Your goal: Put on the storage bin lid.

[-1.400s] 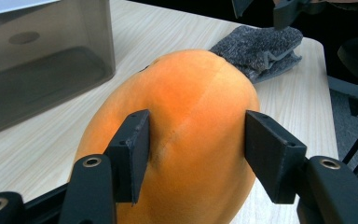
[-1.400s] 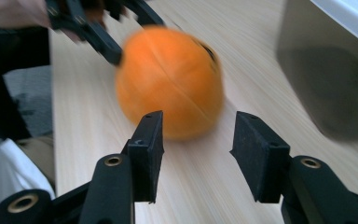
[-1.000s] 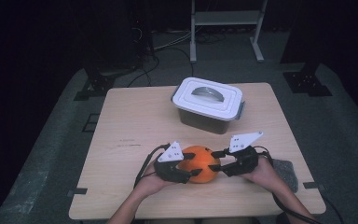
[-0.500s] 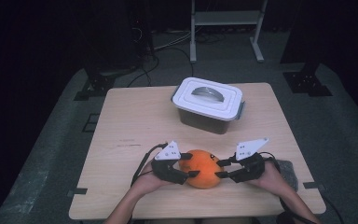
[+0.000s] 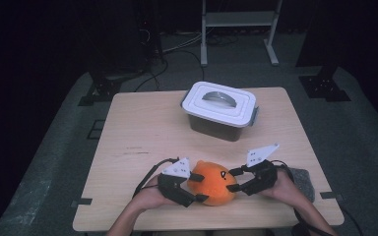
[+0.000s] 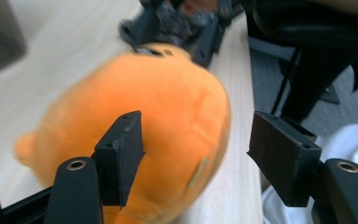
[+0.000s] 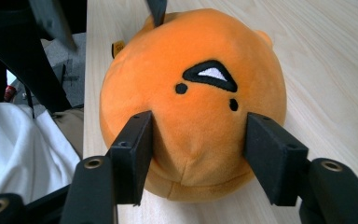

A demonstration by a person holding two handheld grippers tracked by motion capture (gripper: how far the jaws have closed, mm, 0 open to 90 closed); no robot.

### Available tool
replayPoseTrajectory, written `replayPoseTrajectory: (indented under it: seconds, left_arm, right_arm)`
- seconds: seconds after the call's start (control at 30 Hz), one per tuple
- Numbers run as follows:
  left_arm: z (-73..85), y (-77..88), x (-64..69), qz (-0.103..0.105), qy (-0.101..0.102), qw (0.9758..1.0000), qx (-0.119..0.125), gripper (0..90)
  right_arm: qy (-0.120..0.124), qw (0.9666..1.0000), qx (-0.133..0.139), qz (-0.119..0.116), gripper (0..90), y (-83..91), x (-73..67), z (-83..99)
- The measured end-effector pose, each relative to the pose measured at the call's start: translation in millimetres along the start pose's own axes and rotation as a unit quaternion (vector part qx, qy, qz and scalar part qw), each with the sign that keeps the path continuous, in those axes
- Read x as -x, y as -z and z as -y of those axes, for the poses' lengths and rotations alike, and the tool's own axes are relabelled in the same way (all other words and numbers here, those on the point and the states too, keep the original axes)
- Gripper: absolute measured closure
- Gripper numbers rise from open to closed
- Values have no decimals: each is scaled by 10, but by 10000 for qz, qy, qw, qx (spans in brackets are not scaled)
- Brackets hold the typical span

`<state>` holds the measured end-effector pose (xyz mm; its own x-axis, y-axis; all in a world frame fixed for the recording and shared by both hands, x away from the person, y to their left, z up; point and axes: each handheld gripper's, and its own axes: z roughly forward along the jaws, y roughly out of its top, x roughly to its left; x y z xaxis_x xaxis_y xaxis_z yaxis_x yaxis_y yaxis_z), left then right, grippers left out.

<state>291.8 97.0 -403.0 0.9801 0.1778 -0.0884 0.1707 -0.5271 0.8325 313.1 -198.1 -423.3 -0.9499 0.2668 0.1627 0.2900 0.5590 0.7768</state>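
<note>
**Now: both grippers at the orange plush toy, near table edge**

The orange plush toy lies on the wooden table close to the person's edge, between the two hands. Its stitched face is turned toward the right gripper.

Left gripper: jaws spread and just been opening. In the left gripper view one jaw lies against the toy's flank, the other stands clear of it over the table edge. Toy partly between the jaws, not pinched.

Right gripper: jaws have just been opening. In the right gripper view they straddle the toy's near end, one on each side. The jaw at the left of that view is at the fabric, the other just beside it; whether either presses, I cannot tell for certain, but the plush shows no dent.

A white lidded container stands well apart, farther back on the table.
</note>
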Motion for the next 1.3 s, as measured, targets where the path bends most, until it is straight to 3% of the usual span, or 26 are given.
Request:
replayPoseTrajectory:
  seconds: [0.1, 0.17, 0.23, 0.33, 0.4, 0.5, 0.6, 0.83, 1.07, 1.17, 1.3]
  left_arm:
    - [4, 23, -80, -351, 27, 9993, 92, 293]
    - [32, -2, -143, -489, 161, 9986, 90, 270]
    - [72, -50, -196, -476, 260, 9985, 19, 234]
    - [133, -138, -237, -294, 426, 9986, -87, 220]
    - [151, -150, -246, -179, 534, 9984, -110, 269]
    - [152, -111, -232, -146, 545, 9984, -45, 373]
    - [175, -48, -237, -133, 603, 9981, -6, 384]
    - [242, 121, -255, -284, 705, 9971, 25, 384]
    - [325, 211, -227, -341, 705, 9969, -66, 368]
    - [320, 213, -216, -410, 639, 9971, -56, 341]
    - [310, 217, -215, -444, 586, 9973, -31, 316]
  right_arm:
    - [149, 9999, -9, -32, 440, -15, -8, 10]
    - [266, 9996, -26, -56, 445, -23, -20, 16]
    - [354, 9993, -37, -63, 452, -33, -33, 23]
    - [436, 9990, -18, -75, 469, -47, -23, 33]
    - [440, 9990, -44, -63, 509, -64, -25, 33]
    - [555, 9984, -42, 86, 574, -80, -28, 4]
    - [603, 9980, 85, 170, 592, -94, -26, -39]
    - [718, 9969, 312, 107, 591, -209, 5, -207]
    - [738, 9964, 406, -73, 536, -340, -4, -256]
    - [678, 9969, 391, -116, 454, -288, -10, -248]
    - [513, 9977, 424, -100, 422, -107, -5, -199]
